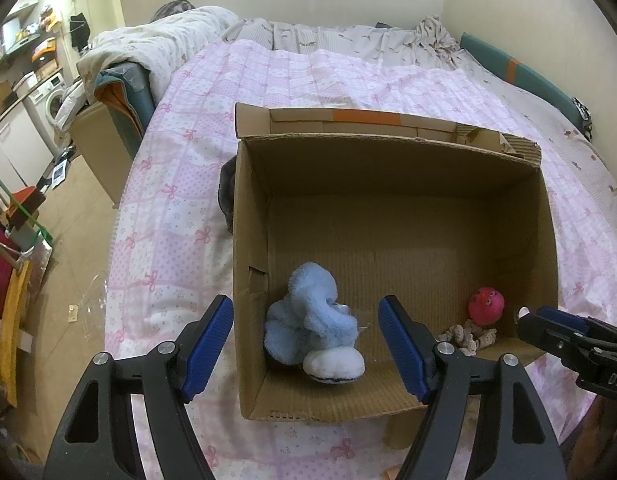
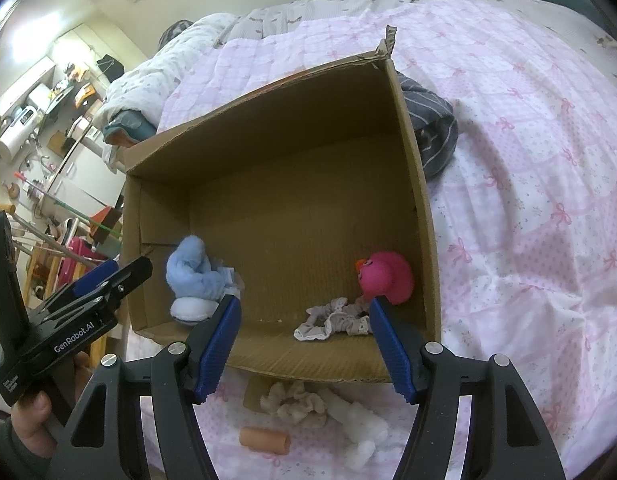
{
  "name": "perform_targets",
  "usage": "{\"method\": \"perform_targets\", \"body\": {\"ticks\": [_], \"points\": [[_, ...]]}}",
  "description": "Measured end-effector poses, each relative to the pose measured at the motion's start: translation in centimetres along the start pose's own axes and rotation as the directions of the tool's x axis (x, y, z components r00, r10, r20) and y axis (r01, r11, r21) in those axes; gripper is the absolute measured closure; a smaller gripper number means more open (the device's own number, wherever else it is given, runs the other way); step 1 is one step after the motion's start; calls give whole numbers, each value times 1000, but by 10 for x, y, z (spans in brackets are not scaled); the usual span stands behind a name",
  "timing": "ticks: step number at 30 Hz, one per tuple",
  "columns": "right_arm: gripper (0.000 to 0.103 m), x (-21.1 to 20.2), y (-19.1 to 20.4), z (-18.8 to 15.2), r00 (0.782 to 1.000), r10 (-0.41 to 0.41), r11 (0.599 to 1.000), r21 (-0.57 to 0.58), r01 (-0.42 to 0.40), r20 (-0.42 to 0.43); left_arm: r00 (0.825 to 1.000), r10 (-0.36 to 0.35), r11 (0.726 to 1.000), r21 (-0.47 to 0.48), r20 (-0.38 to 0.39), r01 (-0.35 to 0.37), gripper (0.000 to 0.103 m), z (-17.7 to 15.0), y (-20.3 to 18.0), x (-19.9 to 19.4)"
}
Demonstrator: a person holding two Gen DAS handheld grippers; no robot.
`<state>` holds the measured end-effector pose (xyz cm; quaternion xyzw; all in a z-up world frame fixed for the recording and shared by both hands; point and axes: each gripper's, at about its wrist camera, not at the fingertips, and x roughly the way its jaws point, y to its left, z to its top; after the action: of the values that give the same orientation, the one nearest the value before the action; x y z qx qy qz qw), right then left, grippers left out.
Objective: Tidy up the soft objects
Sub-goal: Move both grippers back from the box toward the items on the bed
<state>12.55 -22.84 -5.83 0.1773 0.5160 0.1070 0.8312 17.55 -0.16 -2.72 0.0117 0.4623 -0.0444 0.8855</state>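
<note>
Duck [image 2: 388, 276] faces left inside box [image 2: 424, 216], upright.

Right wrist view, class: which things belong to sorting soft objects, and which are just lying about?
Job:
open brown cardboard box
fluffy light-blue plush toy
pink rubber duck
frilly grey scrunchie
beige scrunchie
white plush toy

Lying about:
striped grey garment
small orange tube

Warm indoor light, soft shadows, sharp centre (fisheye-bent, vignetted edges)
</note>
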Motion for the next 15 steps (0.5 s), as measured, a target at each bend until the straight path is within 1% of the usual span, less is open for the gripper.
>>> {"method": "perform_targets", "body": {"ticks": [15], "points": [[32, -17, 2, -9, 1000, -2, 1000, -4, 2, 19, 999, 27, 1000, -15, 32, -26, 30, -13, 16, -29]]}}
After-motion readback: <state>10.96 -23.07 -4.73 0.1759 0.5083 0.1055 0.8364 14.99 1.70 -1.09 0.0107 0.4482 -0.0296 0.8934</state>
